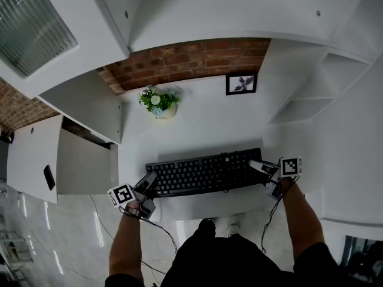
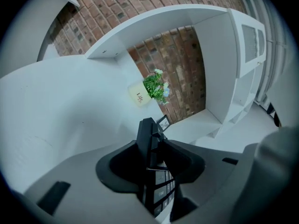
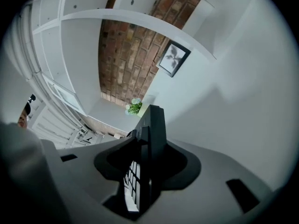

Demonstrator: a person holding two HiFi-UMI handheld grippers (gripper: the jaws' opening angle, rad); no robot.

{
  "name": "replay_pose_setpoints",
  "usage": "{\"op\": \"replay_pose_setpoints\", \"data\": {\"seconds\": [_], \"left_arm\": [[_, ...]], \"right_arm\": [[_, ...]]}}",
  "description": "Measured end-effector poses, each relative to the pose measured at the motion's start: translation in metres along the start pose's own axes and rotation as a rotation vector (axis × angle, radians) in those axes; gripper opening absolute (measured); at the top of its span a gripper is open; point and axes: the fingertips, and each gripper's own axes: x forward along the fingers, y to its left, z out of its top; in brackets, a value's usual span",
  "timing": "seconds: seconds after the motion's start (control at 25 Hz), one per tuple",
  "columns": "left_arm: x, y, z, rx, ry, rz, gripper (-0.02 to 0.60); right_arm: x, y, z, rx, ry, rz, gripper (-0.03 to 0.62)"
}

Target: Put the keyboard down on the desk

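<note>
A black keyboard (image 1: pixel 203 172) stretches between my two grippers over the near part of the white desk (image 1: pixel 197 130); whether it touches the desktop I cannot tell. My left gripper (image 1: pixel 149 183) is shut on its left end, my right gripper (image 1: pixel 258 166) on its right end. In the left gripper view the keyboard (image 2: pixel 150 157) runs edge-on between the grey jaws, keys facing right. In the right gripper view the keyboard (image 3: pixel 147 143) stands edge-on in the jaws too, keys facing left.
A small potted plant (image 1: pixel 158 103) and a framed picture (image 1: pixel 241 83) stand at the back of the desk against the brick wall. White cabinets and shelves (image 1: pixel 311 94) flank the desk on both sides. A dark phone-like object (image 1: pixel 49 177) lies on the left cabinet.
</note>
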Motion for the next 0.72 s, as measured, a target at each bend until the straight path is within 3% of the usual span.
{"op": "replay_pose_setpoints", "data": {"seconds": [0.08, 0.16, 0.24, 0.28, 0.4, 0.52, 0.72], "left_arm": [[0.006, 0.007, 0.001, -0.022, 0.013, 0.011, 0.181], [0.013, 0.013, 0.006, 0.022, 0.026, -0.005, 0.181], [0.019, 0.018, 0.012, 0.089, 0.036, -0.027, 0.181], [0.021, 0.02, 0.012, 0.087, 0.039, -0.022, 0.181], [0.023, 0.025, 0.008, 0.028, 0.046, 0.014, 0.183], [0.027, 0.027, 0.014, 0.102, 0.059, 0.008, 0.184], [0.03, 0.03, 0.013, 0.138, 0.08, 0.06, 0.189]], "right_arm": [[0.009, -0.004, 0.001, -0.001, 0.002, 0.02, 0.173], [0.017, -0.008, 0.0, 0.038, -0.002, 0.032, 0.175], [0.018, -0.018, -0.006, 0.139, 0.0, -0.036, 0.178], [0.018, -0.022, -0.008, 0.163, 0.004, -0.065, 0.179], [0.024, -0.025, -0.004, 0.127, 0.011, -0.044, 0.184], [0.03, -0.027, -0.001, 0.097, 0.023, -0.023, 0.19], [0.033, -0.037, -0.002, 0.094, 0.046, -0.078, 0.206]]}}
